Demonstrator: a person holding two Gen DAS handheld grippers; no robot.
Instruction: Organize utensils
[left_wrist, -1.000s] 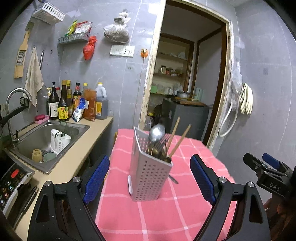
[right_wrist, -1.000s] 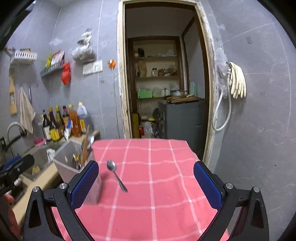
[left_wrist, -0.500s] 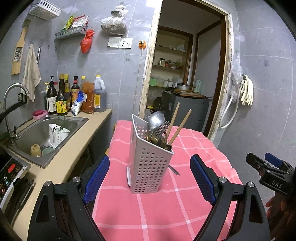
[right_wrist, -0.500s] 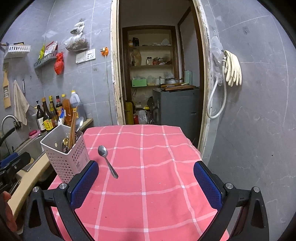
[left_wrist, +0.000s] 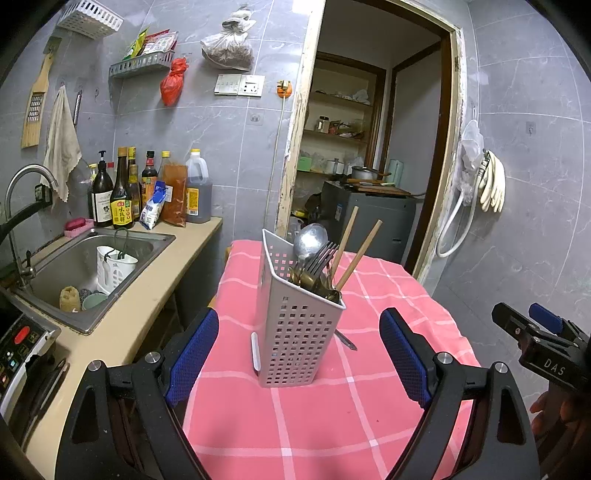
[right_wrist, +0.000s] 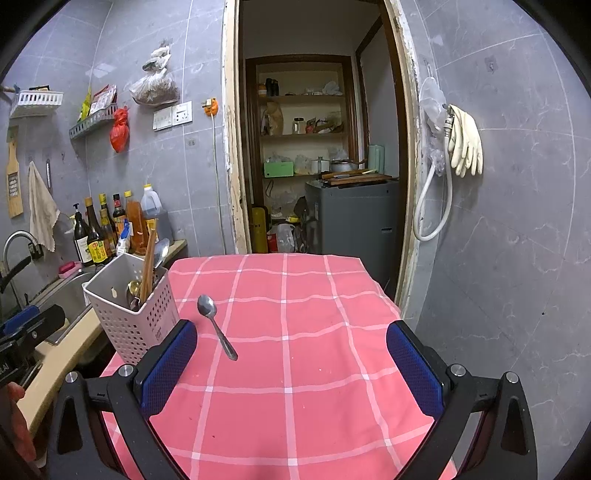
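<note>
A white perforated utensil holder (left_wrist: 299, 325) (right_wrist: 135, 314) stands on the pink checked tablecloth (left_wrist: 332, 413) (right_wrist: 288, 350). It holds a large spoon (left_wrist: 309, 240), forks (left_wrist: 317, 258) and two wooden chopsticks (left_wrist: 356, 254). One metal spoon (right_wrist: 216, 325) lies loose on the cloth just right of the holder; only its handle tip (left_wrist: 345, 341) shows in the left wrist view. My left gripper (left_wrist: 297, 358) is open, its blue pads either side of the holder and nearer the camera. My right gripper (right_wrist: 291, 365) is open over bare cloth, with the spoon beyond its left pad.
Left of the table run a beige counter (left_wrist: 122, 317) and a steel sink (left_wrist: 92, 266) with a white basket inside. Sauce bottles (left_wrist: 147, 188) line the wall. Behind the table is a doorway (right_wrist: 314, 166) with a grey cabinet (right_wrist: 351, 218). A tiled wall (right_wrist: 498, 240) borders the right side.
Both cameras have tilted and drawn back a little, so the holder and the spoon sit lower and farther in view. Neither the holder nor the spoon has moved on the cloth.
</note>
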